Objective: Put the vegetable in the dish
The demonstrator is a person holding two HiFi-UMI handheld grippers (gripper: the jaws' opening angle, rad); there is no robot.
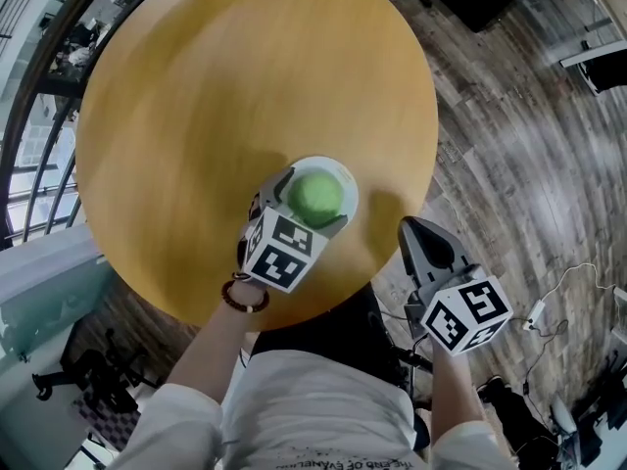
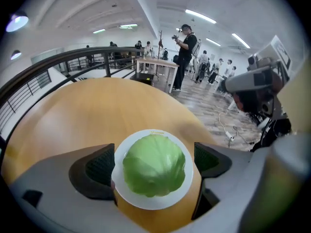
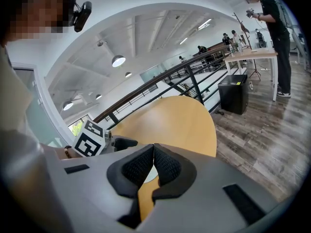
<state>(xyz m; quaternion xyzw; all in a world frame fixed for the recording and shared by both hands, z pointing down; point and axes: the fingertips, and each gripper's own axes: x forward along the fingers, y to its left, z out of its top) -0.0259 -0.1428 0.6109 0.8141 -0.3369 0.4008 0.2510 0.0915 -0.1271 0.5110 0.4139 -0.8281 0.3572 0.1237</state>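
In the small white round dish [image 1: 340, 171], near the person's edge of the round light-wood surface [image 1: 216, 96]: pale green round leafy vegetable [image 1: 315, 196], cabbage-like, sitting centred with white rim showing all round it

Left gripper [image 2: 154, 161]: jaws wide apart, one on each side of the dish. Left gripper view shows a clear gap between each pad and the vegetable, so nothing is clamped. Cannot tell whether the jaws touch the dish rim or only flank it

Right gripper [image 3: 153, 166]: pads pressed together with nothing between them. Head view puts it off the surface's right edge, over the dark plank floor [image 1: 519, 145], well apart from the dish

Progress (judgement): vegetable is in the dish and released, so the task's main step looks done. Remaining is only to draw the left gripper back clear of the dish without nudging it. Risk is low, though the dish is light-looking and could slide if a jaw catches the rim
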